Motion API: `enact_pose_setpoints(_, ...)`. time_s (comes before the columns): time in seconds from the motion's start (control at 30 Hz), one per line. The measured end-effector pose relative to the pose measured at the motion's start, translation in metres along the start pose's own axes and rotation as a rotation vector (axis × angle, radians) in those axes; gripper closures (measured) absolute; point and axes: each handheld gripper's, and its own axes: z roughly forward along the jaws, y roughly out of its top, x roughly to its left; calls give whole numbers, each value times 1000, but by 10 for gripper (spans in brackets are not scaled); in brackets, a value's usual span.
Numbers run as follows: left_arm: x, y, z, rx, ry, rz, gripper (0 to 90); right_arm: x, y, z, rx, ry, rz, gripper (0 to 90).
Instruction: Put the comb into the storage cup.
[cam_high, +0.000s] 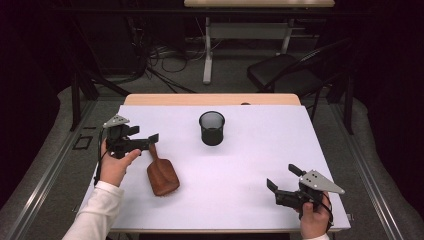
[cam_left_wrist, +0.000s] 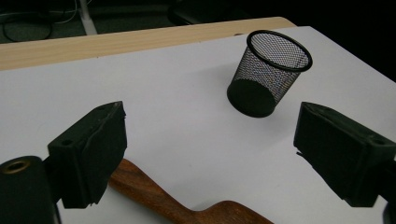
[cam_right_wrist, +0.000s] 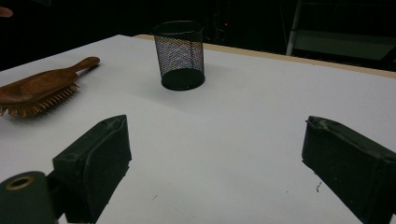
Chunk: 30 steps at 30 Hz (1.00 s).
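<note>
L gripper (cam_high: 150, 141) sits over the left part of the bench (cam_high: 260, 150), held in the person's left hand (cam_high: 116, 165), white sleeve (cam_high: 97, 212) coming in from the bottom edge. Its jaws stand apart w/ nothing between them, released. In the left gripper view the two black pads are spread wide, bare white bench surface between, and the hairbrush handle runs just under the left-hand pad; can't tell if it touches.

Wooden hairbrush (cam_high: 161, 172) lies flat on the bench, bristles down, near the L gripper. Handle points away from the person toward the jaw tips; paddle head is on the near side, just right of the left hand. In the right gripper view it's at far left, bristles showing under the head.

Black mesh cup (cam_high: 212, 128) stands upright, mid-bench toward the far side, well apart from the brush and both grippers. Looks empty from above.

R gripper (cam_high: 279, 182) is at the near right corner of the bench in the right hand (cam_high: 314, 215), grey three-cornered plate on top. Jaws point left toward bench centre, spread wide, released, nothing held; in the right gripper view there's plain bench between the pads.

Behind the bench: dark floor w/ cables, a folding chair (cam_high: 285, 70), legs of another table.
</note>
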Motion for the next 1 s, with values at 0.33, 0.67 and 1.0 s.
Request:
enact_pose_setpoints(0.33, 6, 4, 8, 39, 61, -12, 264, 0, -1, 1, 1, -1, -2, 77)
enact_pose_setpoints(0.67, 11, 7, 18, 99, 118, -36, 457, -1, -1, 2, 6, -1, -4, 80)
enact_pose_setpoints(1.0, 18, 5, 31, 142, 121, -100, 533, -1, -2, 2, 12, 0, -4, 83)
